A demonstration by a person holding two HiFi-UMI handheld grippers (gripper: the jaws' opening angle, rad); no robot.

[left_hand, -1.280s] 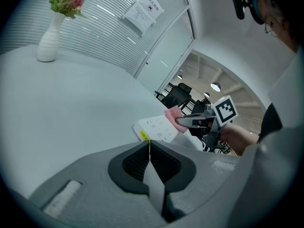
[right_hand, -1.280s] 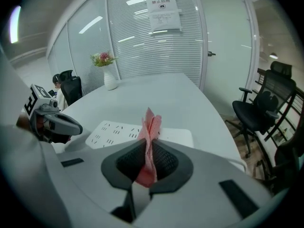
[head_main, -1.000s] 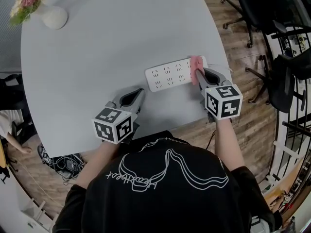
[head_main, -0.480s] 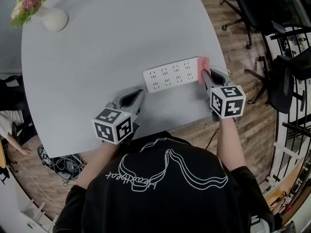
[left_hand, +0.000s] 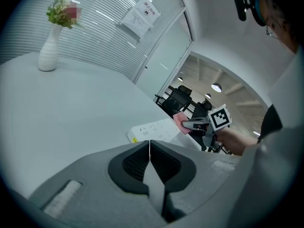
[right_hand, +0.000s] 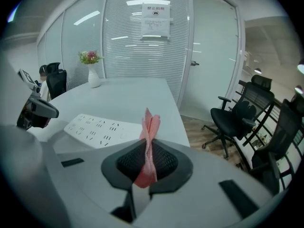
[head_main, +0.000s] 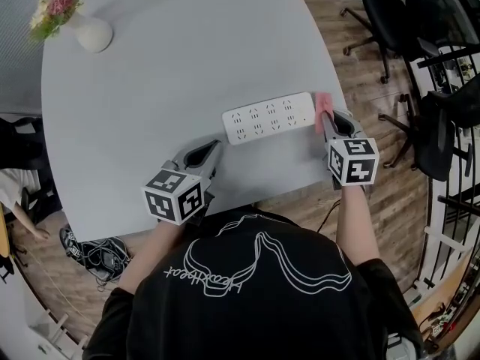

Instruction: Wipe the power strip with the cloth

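Broadly, a pale grey table (head_main: 187, 51) fills the head view, and the white power strip (head_main: 268, 117) lies flat on it close to the rounded edge nearest the person, its long side running left to right. Black office chairs (head_main: 390, 13) stand on the wood floor well beyond the strip's right end. The right gripper (head_main: 328, 117) sits just off that right end, its jaws pressed together on a folded pink cloth (head_main: 324, 103). In the right gripper view the cloth (right_hand: 151, 125) stands upright out of the closed jaws of the right gripper (right_hand: 148, 144), with the strip (right_hand: 97, 127) lying just to its left on the table (right_hand: 128, 94). The cloth's edge is right at the strip's end (whether it touches the plastic cannot be told from any view). The left gripper (head_main: 216, 145) rests on the person's side of the strip, near its left end but apart from it. In the left gripper view the jaws of the left gripper (left_hand: 149, 144) meet with nothing between them, and the strip (left_hand: 152, 129) lies just past them, the pink cloth (left_hand: 179, 120) at its far end. A small white vase (head_main: 94, 32) of flowers stands well away from the strip, at the table's far left corner.
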